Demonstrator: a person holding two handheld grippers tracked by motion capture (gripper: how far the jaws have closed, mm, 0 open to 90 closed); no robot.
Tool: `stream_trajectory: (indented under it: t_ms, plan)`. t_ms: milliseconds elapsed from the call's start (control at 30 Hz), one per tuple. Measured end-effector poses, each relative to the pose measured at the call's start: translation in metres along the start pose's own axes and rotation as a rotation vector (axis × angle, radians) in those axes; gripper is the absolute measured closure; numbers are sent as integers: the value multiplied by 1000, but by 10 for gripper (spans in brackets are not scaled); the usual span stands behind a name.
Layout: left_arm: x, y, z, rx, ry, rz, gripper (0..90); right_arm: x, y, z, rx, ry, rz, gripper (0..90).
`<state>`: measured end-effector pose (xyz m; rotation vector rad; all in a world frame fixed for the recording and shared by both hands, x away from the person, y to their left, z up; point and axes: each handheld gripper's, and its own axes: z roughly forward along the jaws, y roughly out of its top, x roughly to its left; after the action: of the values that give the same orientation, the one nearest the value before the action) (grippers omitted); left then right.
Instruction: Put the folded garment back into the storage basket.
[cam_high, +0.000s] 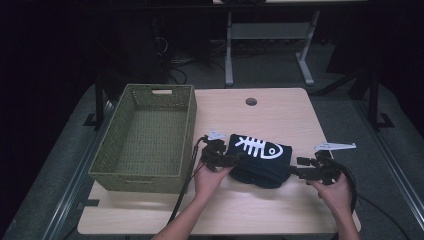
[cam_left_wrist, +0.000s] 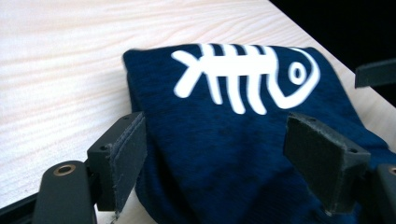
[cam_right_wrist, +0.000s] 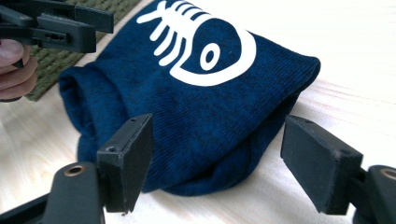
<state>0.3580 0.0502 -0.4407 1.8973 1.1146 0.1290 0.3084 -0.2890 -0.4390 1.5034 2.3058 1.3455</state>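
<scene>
Left gripper (cam_high: 234, 159): held in left hand (cam_high: 210, 176), jaws spread wide, pointing toward 3 o'clock. Right gripper (cam_high: 296, 167): held in right hand (cam_high: 336, 190), jaws spread wide, pointing toward 9 o'clock

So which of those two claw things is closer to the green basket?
The left gripper, at the folded navy garment's left edge, right beside the woven basket. The right gripper is at the garment's far side, away from the basket.
</scene>
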Motion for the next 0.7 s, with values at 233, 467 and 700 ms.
stream_trajectory:
  t_ms: [233,467,700]
  plan:
    - [6,-3,14,52,44,25,214,-16,2,19,44,17,65,290]
    - [12,-4,24,99,25,-14,233,-20,-1,33,52,41,101,294]
    - [17,-7,26,116,-24,-32,293,-18,-2,41,55,-5,101,364]
